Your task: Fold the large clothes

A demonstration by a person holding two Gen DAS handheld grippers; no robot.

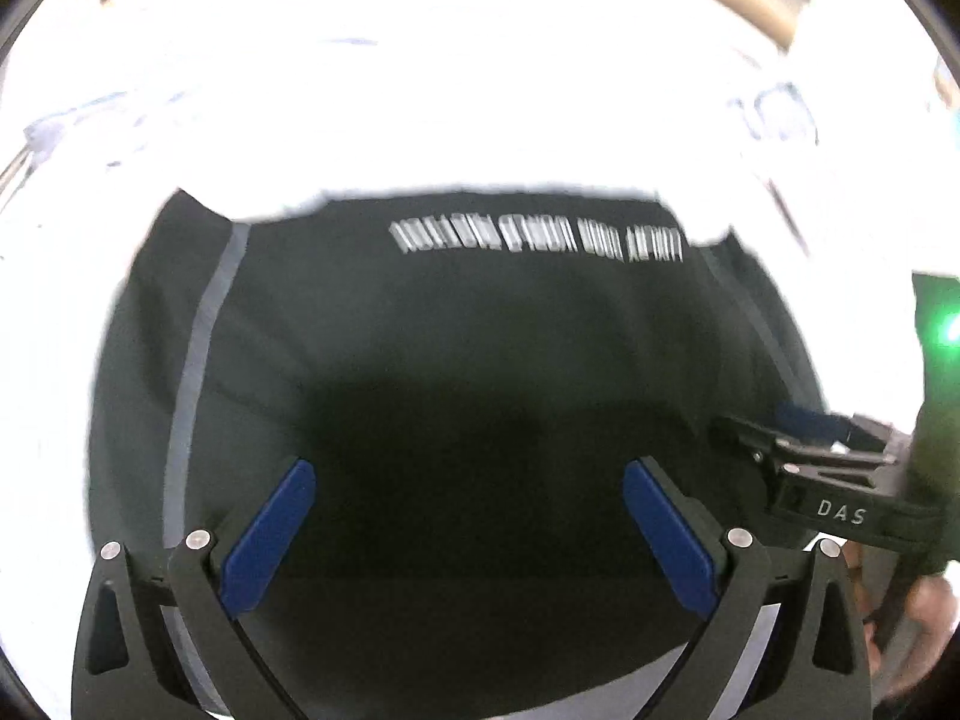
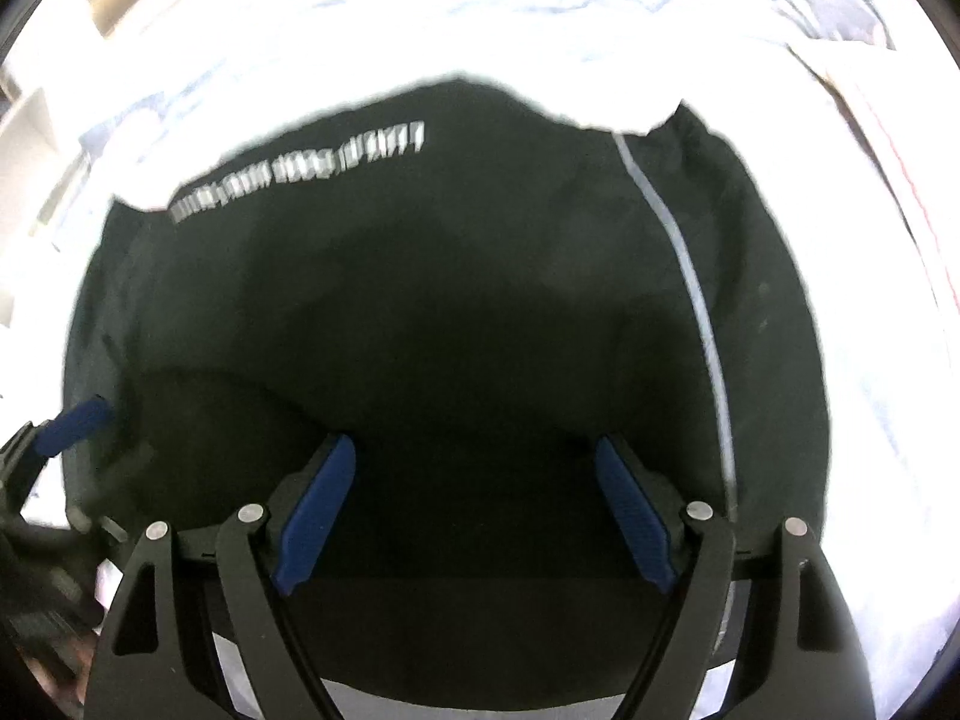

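Left wrist view: your left gripper point(image 1: 468, 516) hangs over the black garment point(image 1: 456, 348), jaws spread wide, blue pads point(image 1: 270, 534) apart with nothing but dark cloth seen below them; the garment lies flat on a white sheet point(image 1: 420, 90), its line of white lettering point(image 1: 534, 237) toward its far edge; a grey stripe point(image 1: 198, 348) runs down the garment's left side; your right gripper point(image 1: 804, 438) reaches in at the garment's right edge, a hand point(image 1: 924, 612) behind it.

Right wrist view: your right gripper point(image 2: 477, 510) also stands over the black garment point(image 2: 456, 312), jaws spread, pads point(image 2: 315, 516) clear of the cloth, nothing pinched; the lettering point(image 2: 300, 165) slants along the garment's far left; a grey stripe point(image 2: 690, 276) runs down its right side; your left gripper point(image 2: 66, 420) shows at the garment's left edge; the white sheet point(image 2: 480, 12) surrounds the garment on every visible side.
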